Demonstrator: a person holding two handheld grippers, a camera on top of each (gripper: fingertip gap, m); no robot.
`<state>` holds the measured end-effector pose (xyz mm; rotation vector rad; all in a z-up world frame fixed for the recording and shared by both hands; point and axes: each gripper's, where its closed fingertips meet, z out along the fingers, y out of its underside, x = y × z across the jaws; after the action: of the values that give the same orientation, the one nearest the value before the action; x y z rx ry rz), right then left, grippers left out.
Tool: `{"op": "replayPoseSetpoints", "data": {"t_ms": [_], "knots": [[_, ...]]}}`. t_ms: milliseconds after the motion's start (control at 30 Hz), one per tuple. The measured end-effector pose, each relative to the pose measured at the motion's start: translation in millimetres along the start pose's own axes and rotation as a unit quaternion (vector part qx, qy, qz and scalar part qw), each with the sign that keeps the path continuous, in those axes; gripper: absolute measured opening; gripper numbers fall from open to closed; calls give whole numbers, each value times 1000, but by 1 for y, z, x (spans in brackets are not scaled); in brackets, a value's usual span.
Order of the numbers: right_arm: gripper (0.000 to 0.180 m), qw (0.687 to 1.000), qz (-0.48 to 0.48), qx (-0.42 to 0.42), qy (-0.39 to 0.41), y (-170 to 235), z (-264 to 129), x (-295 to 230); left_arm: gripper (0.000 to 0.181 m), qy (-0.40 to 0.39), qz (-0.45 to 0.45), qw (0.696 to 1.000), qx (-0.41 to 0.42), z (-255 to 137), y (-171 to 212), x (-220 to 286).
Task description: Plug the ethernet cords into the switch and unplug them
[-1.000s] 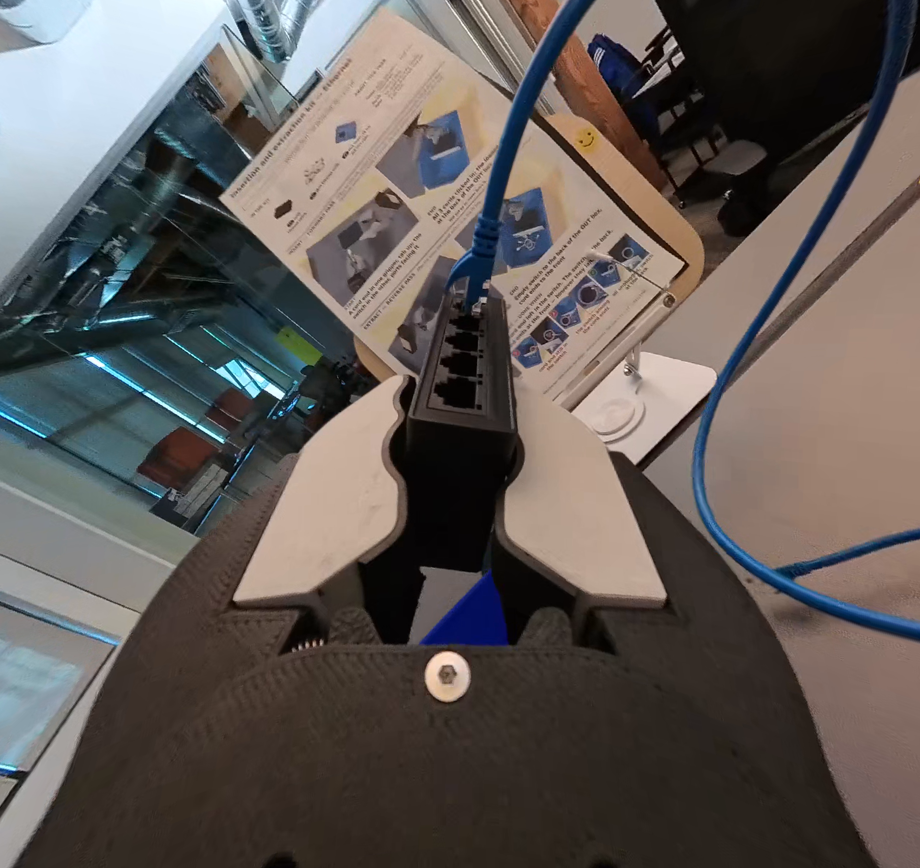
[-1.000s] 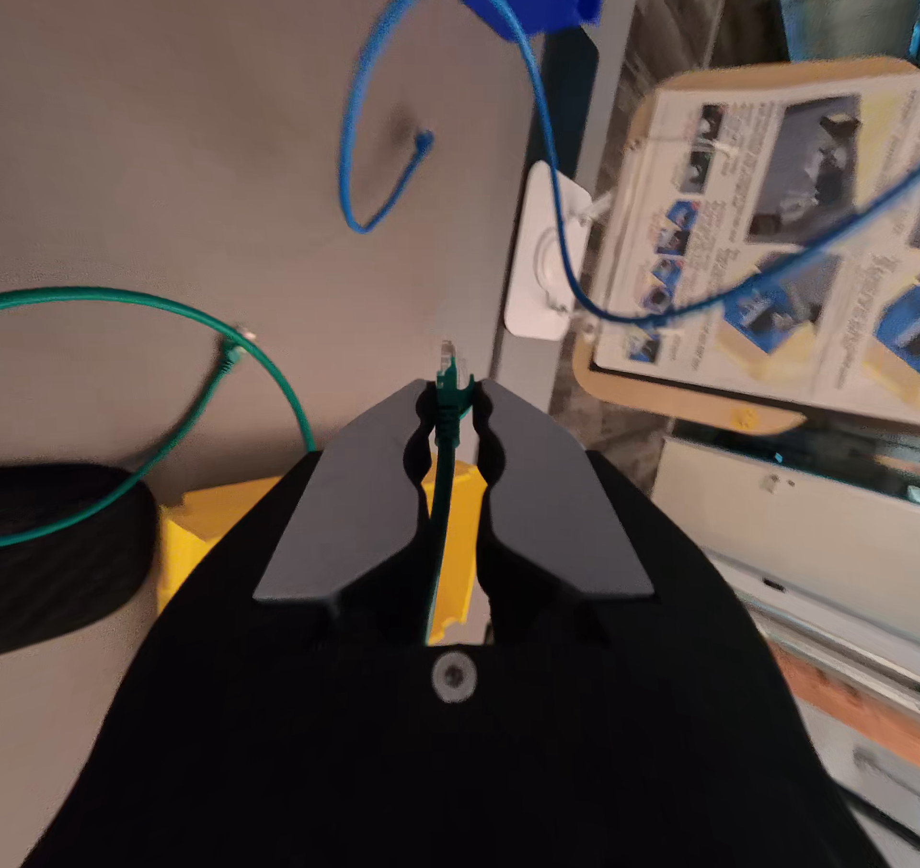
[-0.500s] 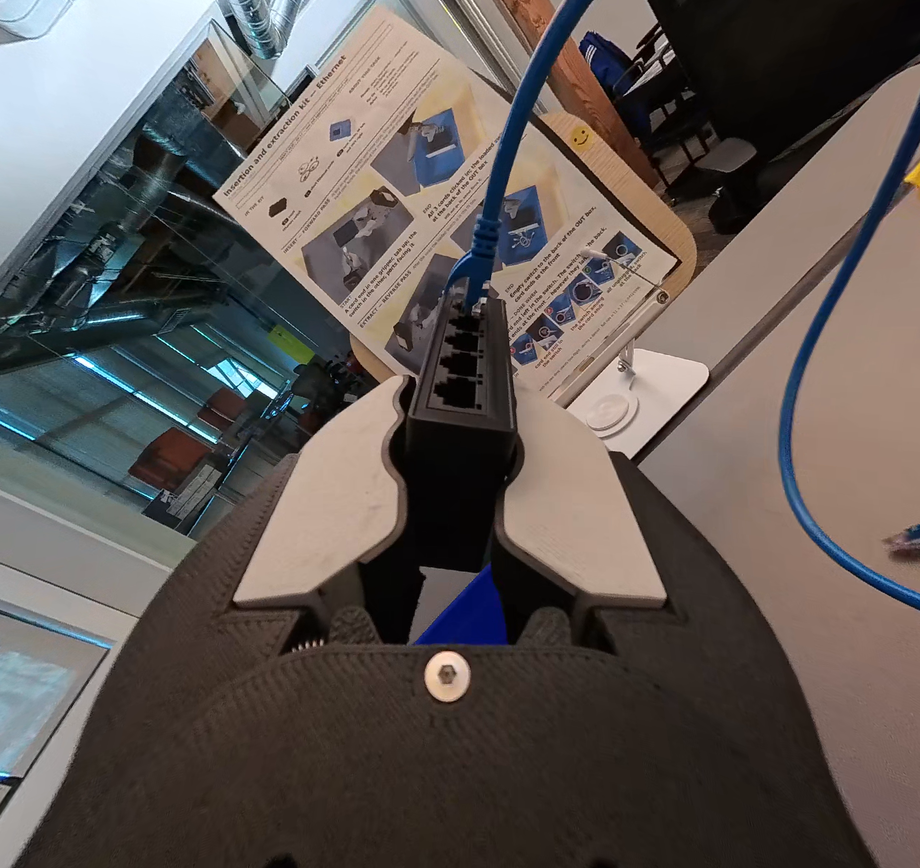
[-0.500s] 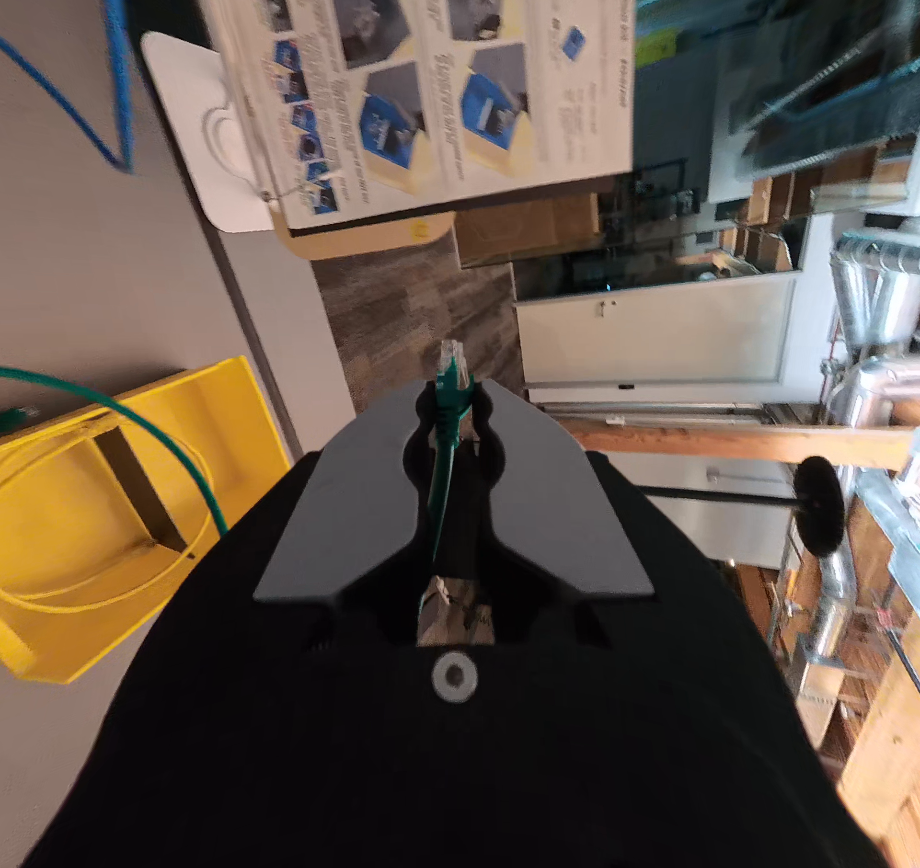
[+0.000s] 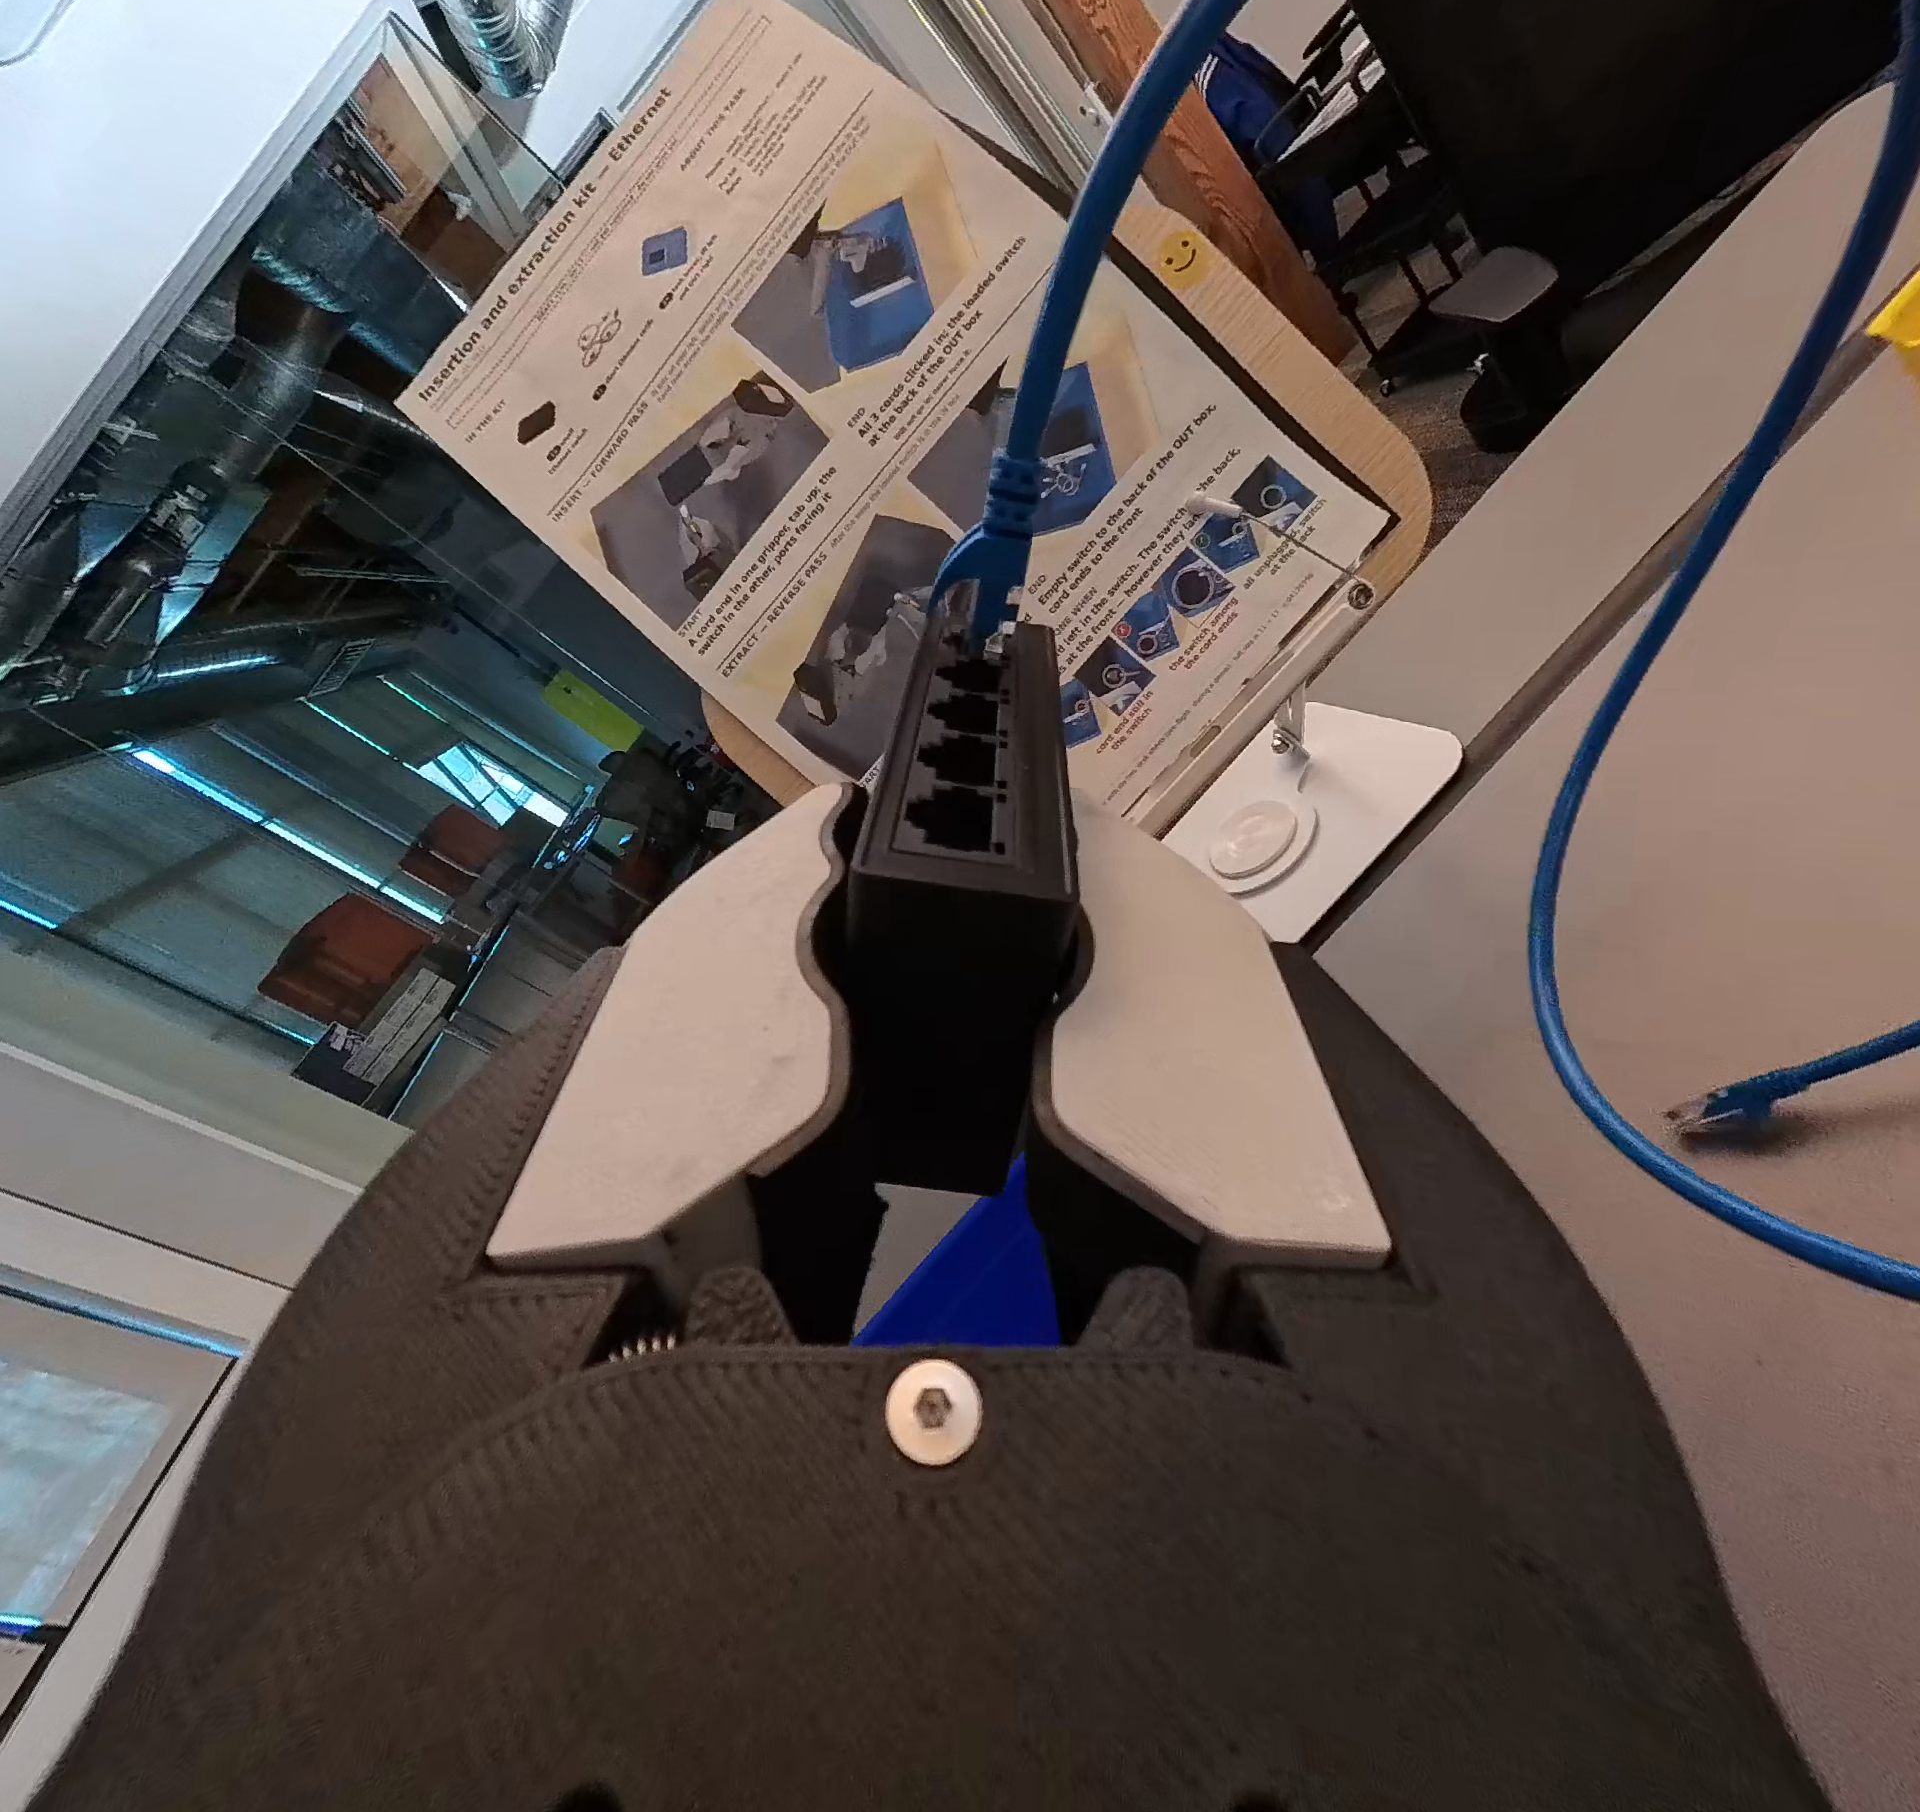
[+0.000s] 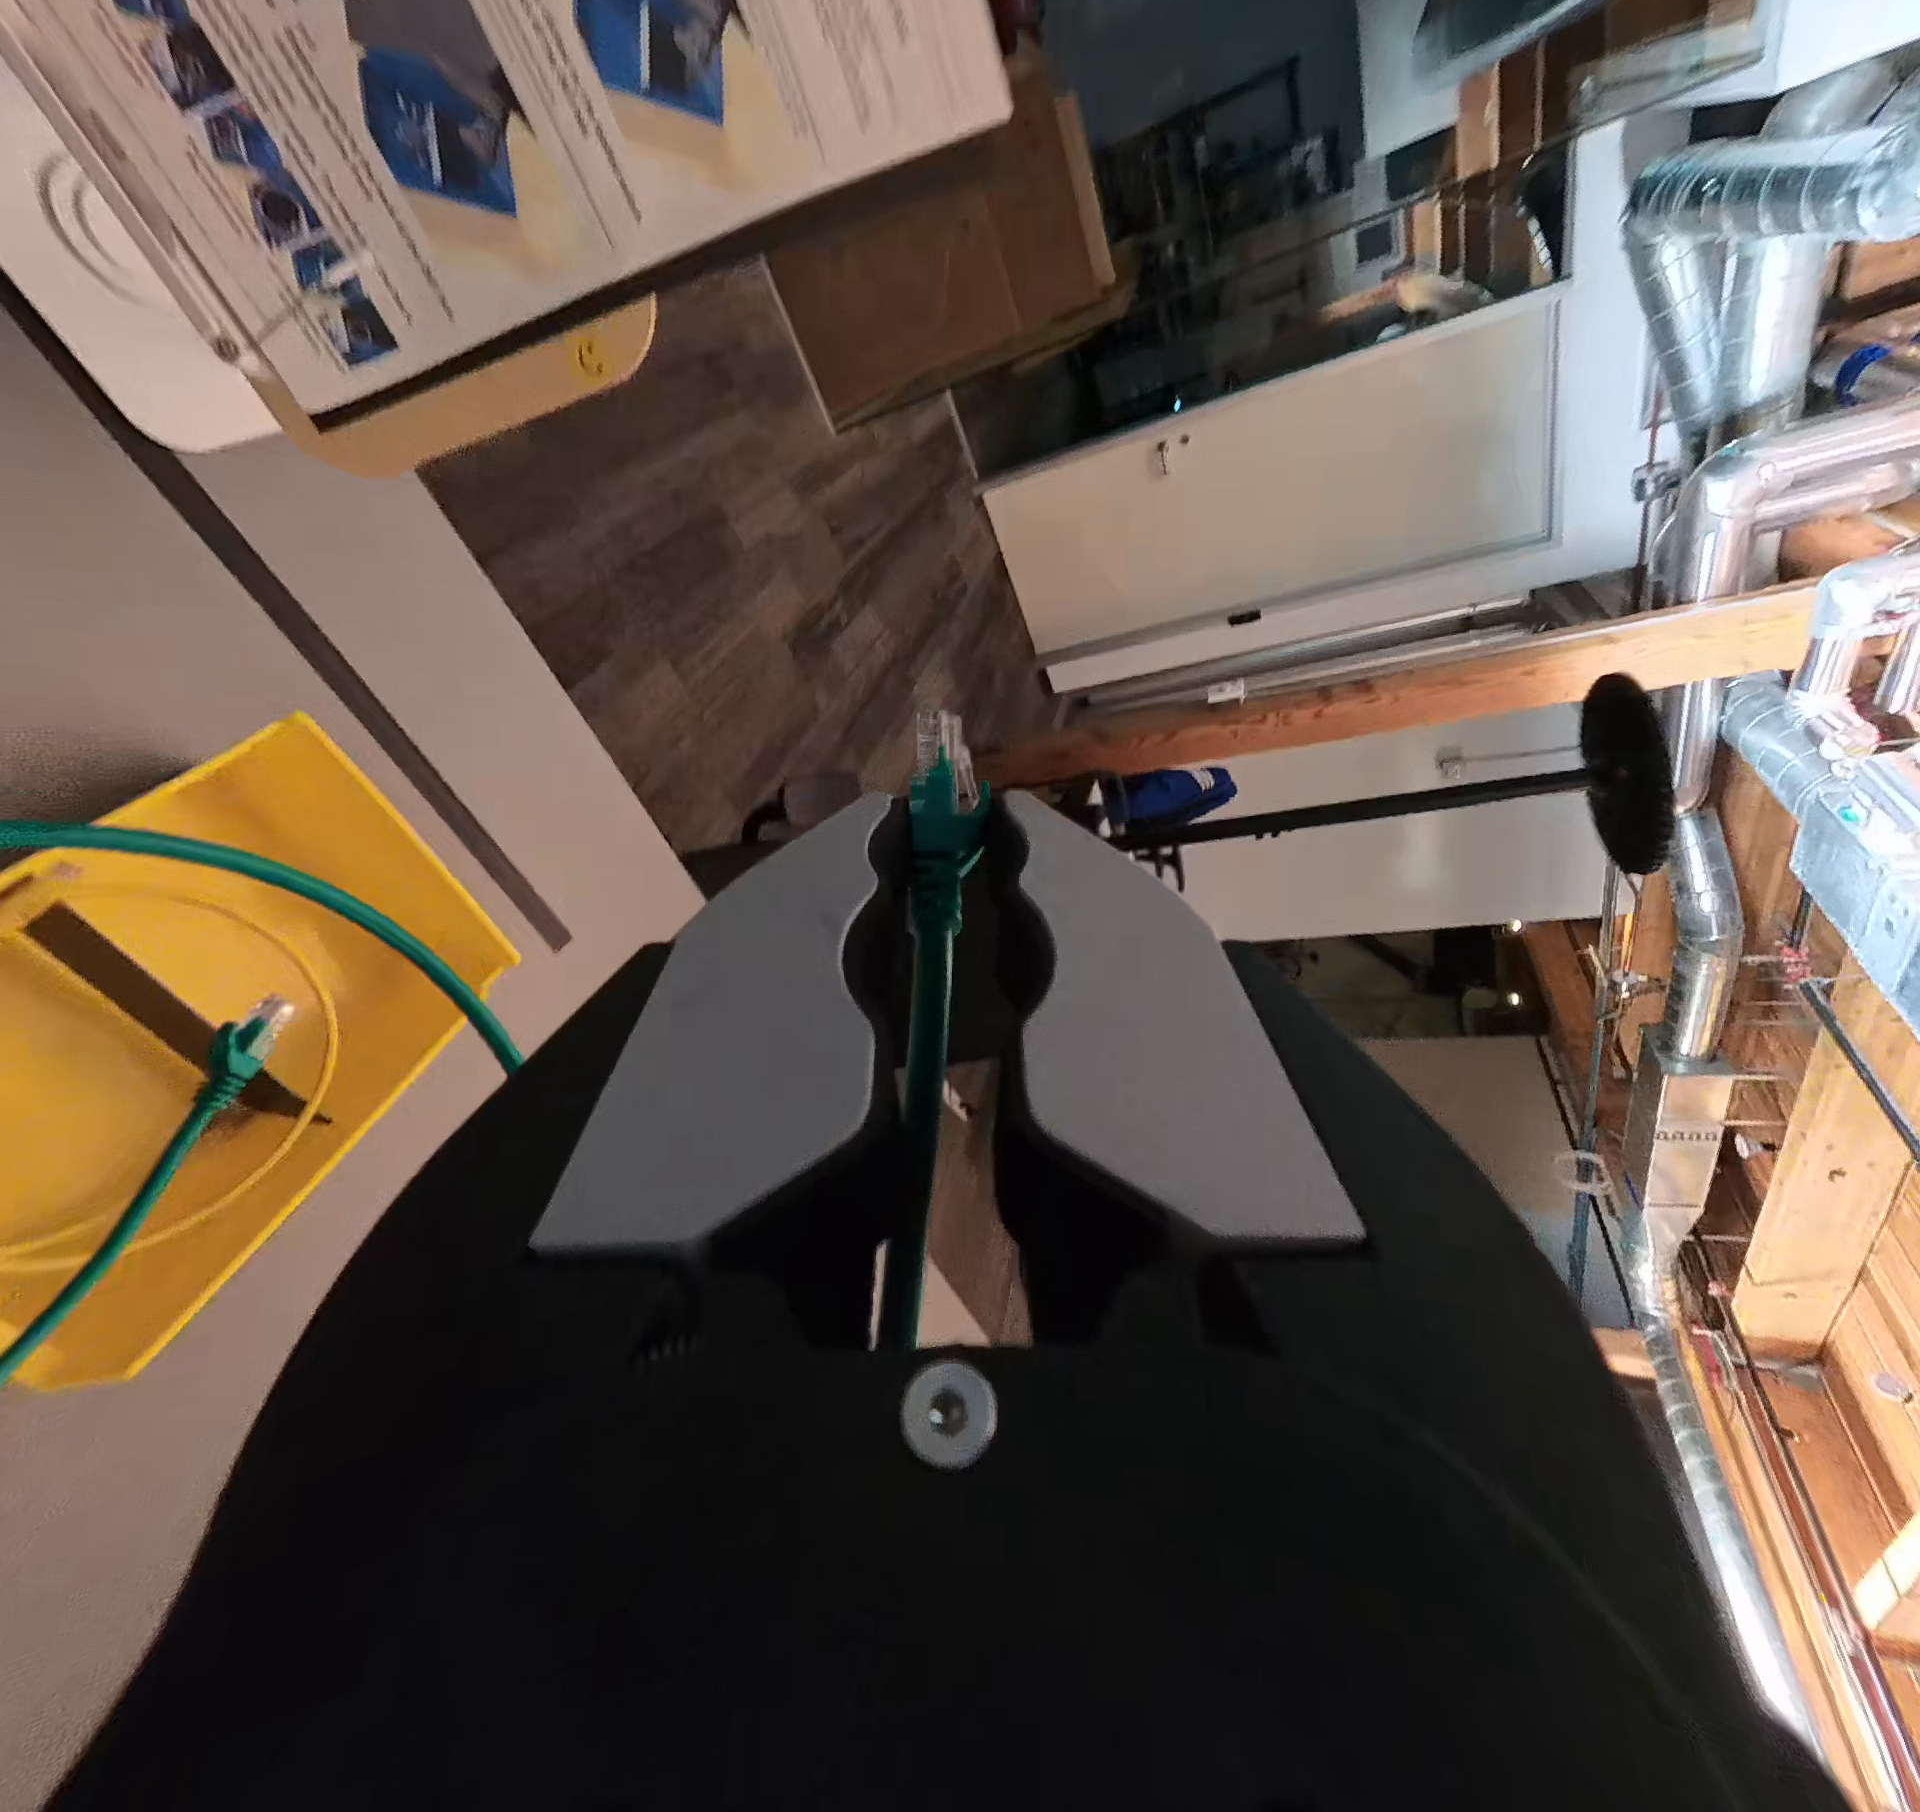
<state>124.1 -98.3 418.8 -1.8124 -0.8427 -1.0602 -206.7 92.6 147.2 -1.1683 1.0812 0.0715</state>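
Nearest, the left gripper (image 5: 961, 915) pinches the black plastic box-shaped switch (image 5: 961, 817), a blue ethernet cord (image 5: 1013, 505) seated in its 12 o'clock port, while the right gripper (image 6: 940, 817) clamps a green ethernet cord (image 6: 935, 921), whose clear plug must next align with a free port

Black switch (image 5: 961, 889) with blue cord (image 5: 1081, 287) plugged; green cord (image 6: 935, 931) loose.
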Motion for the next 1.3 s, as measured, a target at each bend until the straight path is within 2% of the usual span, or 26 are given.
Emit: {"op": "replayPoseSetpoints", "data": {"t_ms": [267,433,767,1033,1300], "knots": [[16,993,-6,-98,-61,87,66,-65,31,9,6,1000,-3,2,0,5],[16,987,1,-143,-71,137,83,-84,31,10,6,1000,-7,3,2,5],[15,991,46,-125,-10,147,77,-53,31,10,19,1000,-15,6,3,10],[16,989,12,-130,-63,143,126,-109,31,16,29,999,-17,7,1,16],[16,984,21,-146,-98,172,169,-156,31,18,32,999,-19,7,1,18]]}}
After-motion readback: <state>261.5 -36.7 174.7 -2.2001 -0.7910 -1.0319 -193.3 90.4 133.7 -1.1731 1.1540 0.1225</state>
